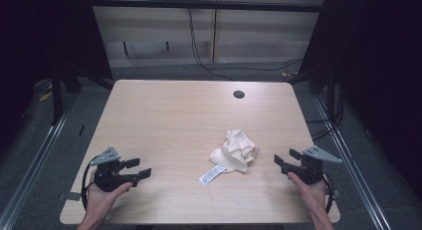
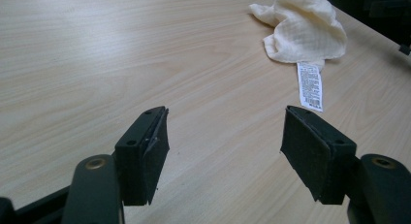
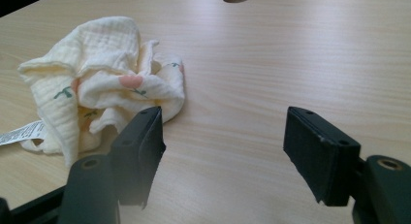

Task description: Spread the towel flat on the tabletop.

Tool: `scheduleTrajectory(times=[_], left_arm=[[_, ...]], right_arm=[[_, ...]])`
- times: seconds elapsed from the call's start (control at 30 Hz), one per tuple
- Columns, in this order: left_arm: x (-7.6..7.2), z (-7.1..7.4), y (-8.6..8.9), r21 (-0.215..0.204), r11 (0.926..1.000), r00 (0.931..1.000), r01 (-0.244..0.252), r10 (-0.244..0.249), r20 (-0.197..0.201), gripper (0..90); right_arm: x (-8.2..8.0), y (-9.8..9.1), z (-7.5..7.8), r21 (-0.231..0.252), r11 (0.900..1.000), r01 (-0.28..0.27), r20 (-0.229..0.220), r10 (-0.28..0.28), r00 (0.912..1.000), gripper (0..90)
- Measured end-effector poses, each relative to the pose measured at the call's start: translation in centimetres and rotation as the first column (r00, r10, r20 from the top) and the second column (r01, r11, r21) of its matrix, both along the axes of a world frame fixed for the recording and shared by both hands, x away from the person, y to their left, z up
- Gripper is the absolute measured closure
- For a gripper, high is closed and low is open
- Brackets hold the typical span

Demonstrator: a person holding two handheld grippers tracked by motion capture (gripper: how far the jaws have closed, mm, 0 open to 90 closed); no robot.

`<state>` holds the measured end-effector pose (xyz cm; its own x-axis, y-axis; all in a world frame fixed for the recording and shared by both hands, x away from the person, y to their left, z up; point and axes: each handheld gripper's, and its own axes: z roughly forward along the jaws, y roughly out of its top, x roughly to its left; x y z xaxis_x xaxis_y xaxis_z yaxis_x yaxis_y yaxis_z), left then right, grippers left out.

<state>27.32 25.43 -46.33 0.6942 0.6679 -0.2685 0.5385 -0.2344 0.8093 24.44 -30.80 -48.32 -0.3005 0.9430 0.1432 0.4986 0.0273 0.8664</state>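
A crumpled cream cloth (image 1: 235, 151) with small pink and green prints lies right of the table's middle, its white label (image 1: 212, 174) trailing toward the front. In the left gripper view the cloth (image 2: 303, 27) sits far off at the upper right. The right gripper view has the cloth (image 3: 99, 81) close by, just beyond the left jaw. My left gripper (image 1: 139, 169) rests at the front left, open and holding nothing, well apart from the cloth. At the front right my right gripper (image 1: 286, 161) stands open too, a short way right of the cloth.
The light wooden table (image 1: 164, 115) has a round cable hole (image 1: 239, 94) near its far edge. Dark frames and rails flank the table on both sides. Cables hang from the wall behind.
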Motion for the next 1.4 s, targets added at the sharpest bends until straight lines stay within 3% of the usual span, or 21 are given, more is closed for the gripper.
scheduleTrajectory(times=[0.27, 0.33, 0.37, 0.43, 0.6, 0.7, 0.93, 1.0, 1.03, 1.1, 1.17, 1.3, 1.4], left_arm=[[0.2, -0.2, -0.1, 0.012, 0.9999, 1.0000, -0.006, 0.006, -0.006, 33.7], [0.1, -0.1, -0.1, 0.014, 0.9999, 1.0000, -0.006, 0.006, -0.003, 33.8], [0.0, -0.1, -0.1, 0.012, 0.9999, 1.0000, -0.002, 0.002, -0.002, 33.8], [-0.3, -0.2, -0.2, 0.028, 0.9995, 0.9999, 0.012, -0.012, 0.005, 34.1], [-0.5, -0.1, -0.3, 0.010, 0.9998, 0.9998, 0.018, -0.018, 0.006, 34.6], [-0.5, -0.1, -0.5, 0.002, 0.9994, 0.9994, 0.034, -0.034, 0.004, 34.6], [-0.8, 0.1, -0.7, -0.024, 0.9981, 0.9984, 0.056, -0.056, 0.007, 37.8], [-0.8, 0.2, -0.7, -0.025, 0.9980, 0.9984, 0.057, -0.057, 0.005, 37.8], [-0.7, 0.2, -0.7, -0.009, 0.9983, 0.9983, 0.058, -0.058, 0.010, 37.6], [-0.7, 0.2, -0.7, 0.001, 0.9982, 0.9982, 0.060, -0.060, 0.011, 37.3], [-0.7, 0.1, -0.8, 0.008, 0.9984, 0.9984, 0.056, -0.056, 0.007, 36.6], [-0.6, 0.1, -0.9, 0.007, 0.9983, 0.9983, 0.058, -0.058, 0.004, 35.7], [-0.6, 0.1, -1.0, 0.015, 0.9981, 0.9982, 0.059, -0.059, 0.003, 35.4]], right_arm=[[-0.2, 0.0, 0.3, 0.039, 0.9989, -0.027, -0.031, 0.028, 0.9991, 39.1], [-0.2, 0.3, 0.3, 0.043, 0.9959, -0.079, -0.064, 0.082, 0.9946, 44.0], [-0.2, 0.3, 0.3, 0.043, 0.9959, -0.079, -0.064, 0.082, 0.9946, 44.0], [0.1, 0.7, 0.5, 0.046, 0.9871, -0.153, -0.089, 0.157, 0.9835, 49.3], [0.6, 1.5, 2.0, 0.064, 0.9766, -0.205, -0.065, 0.209, 0.9757, 46.9], [1.1, 2.1, 2.6, 0.053, 0.9725, -0.227, -0.078, 0.231, 0.9699, 40.7], [2.7, 2.7, 4.1, 0.057, 0.9667, -0.249, -0.043, 0.252, 0.9668, 40.0], [3.6, 2.8, 4.6, 0.070, 0.9615, -0.266, -0.051, 0.269, 0.9617, 44.6], [4.6, 3.1, 5.0, 0.081, 0.9538, -0.289, -0.074, 0.295, 0.9526, 47.7], [5.0, 3.3, 5.2, 0.063, 0.9528, -0.297, -0.071, 0.301, 0.9509, 48.3], [6.1, 3.6, 5.4, 0.061, 0.9441, -0.324, -0.084, 0.328, 0.9409, 50.2], [7.6, 4.2, 4.1, 0.077, 0.9353, -0.345, -0.134, 0.353, 0.9260, 45.6], [8.0, 4.7, 3.3, 0.069, 0.9354, -0.347, -0.146, 0.353, 0.9239, 39.9]])
